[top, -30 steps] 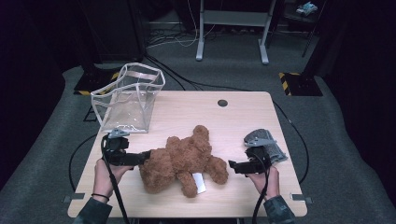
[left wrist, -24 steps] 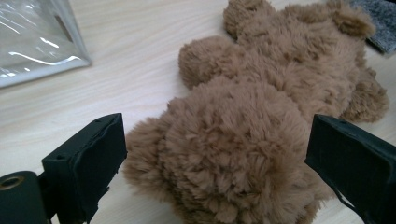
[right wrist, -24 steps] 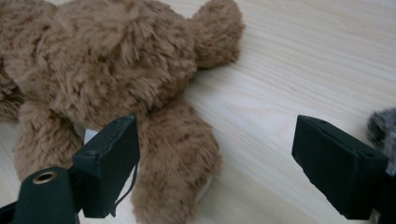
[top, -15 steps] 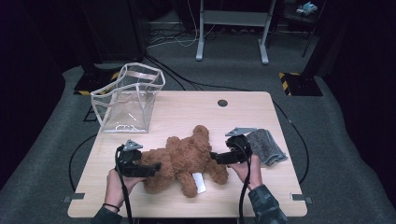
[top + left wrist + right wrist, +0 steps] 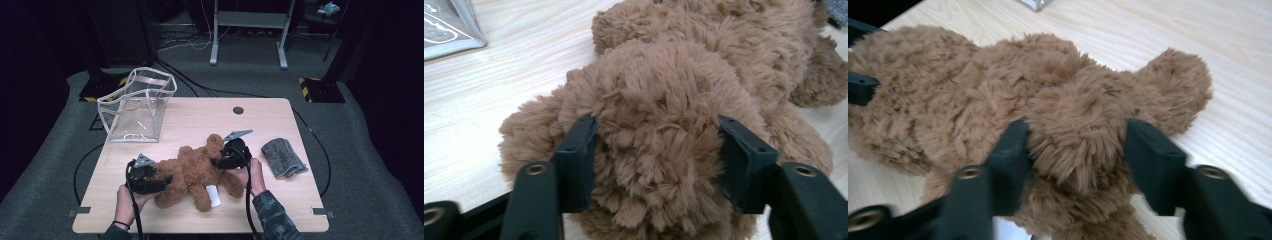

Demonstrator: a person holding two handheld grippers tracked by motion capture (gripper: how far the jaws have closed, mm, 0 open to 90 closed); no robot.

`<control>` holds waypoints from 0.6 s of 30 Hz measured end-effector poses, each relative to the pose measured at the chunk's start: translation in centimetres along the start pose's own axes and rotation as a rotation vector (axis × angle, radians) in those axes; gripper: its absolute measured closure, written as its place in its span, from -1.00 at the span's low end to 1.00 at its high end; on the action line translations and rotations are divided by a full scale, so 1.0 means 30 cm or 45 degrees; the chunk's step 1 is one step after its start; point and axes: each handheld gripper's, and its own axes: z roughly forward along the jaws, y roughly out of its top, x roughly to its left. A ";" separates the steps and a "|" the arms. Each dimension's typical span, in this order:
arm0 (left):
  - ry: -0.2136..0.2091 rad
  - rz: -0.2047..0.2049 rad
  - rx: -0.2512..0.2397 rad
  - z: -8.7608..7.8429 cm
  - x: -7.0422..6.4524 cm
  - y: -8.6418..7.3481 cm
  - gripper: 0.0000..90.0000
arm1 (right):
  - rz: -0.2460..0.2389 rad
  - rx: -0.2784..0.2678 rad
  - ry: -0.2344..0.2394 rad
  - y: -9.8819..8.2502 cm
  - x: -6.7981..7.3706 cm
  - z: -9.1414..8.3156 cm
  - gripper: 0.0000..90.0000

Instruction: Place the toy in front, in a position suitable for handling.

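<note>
A brown teddy bear (image 5: 192, 170) lies on its side near the front of the wooden table (image 5: 200, 120). My left gripper (image 5: 165, 179) comes in from the bear's left end. In the left gripper view its jaws have just been closing, and the pads now press into a plush limb (image 5: 659, 100) between them. My right gripper (image 5: 216, 162) meets the bear from the right. Its jaws have also just been closing and squeeze a rounded furry part (image 5: 1075, 120), with an ear-like lobe (image 5: 1178, 90) beside it. A hand holds each gripper.
A clear plastic bag (image 5: 137, 107) stands open at the table's back left; its corner (image 5: 444, 25) appears in the left gripper view. A folded grey cloth (image 5: 282, 157) lies to the right of the bear. A white tag (image 5: 213, 196) sticks out under the bear.
Both grippers moved inward from the bear's two sides and their jaws narrowed onto its fur. The right gripper travelled left, away from the grey cloth; the left one dropped lower.
</note>
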 end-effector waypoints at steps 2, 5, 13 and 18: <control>0.003 -0.015 -0.016 0.002 -0.003 -0.003 -0.01 | 0.011 0.020 0.007 -0.001 0.001 0.011 0.24; 0.022 0.004 -0.034 0.005 -0.007 -0.013 0.12 | 0.001 0.017 -0.009 -0.008 -0.005 0.017 0.52; 0.039 0.012 -0.109 0.001 -0.016 -0.023 0.34 | -0.022 -0.035 -0.047 -0.028 -0.002 0.010 0.88; 0.022 0.020 -0.120 -0.008 -0.011 -0.018 0.43 | -0.024 -0.063 -0.072 -0.027 0.009 -0.008 0.90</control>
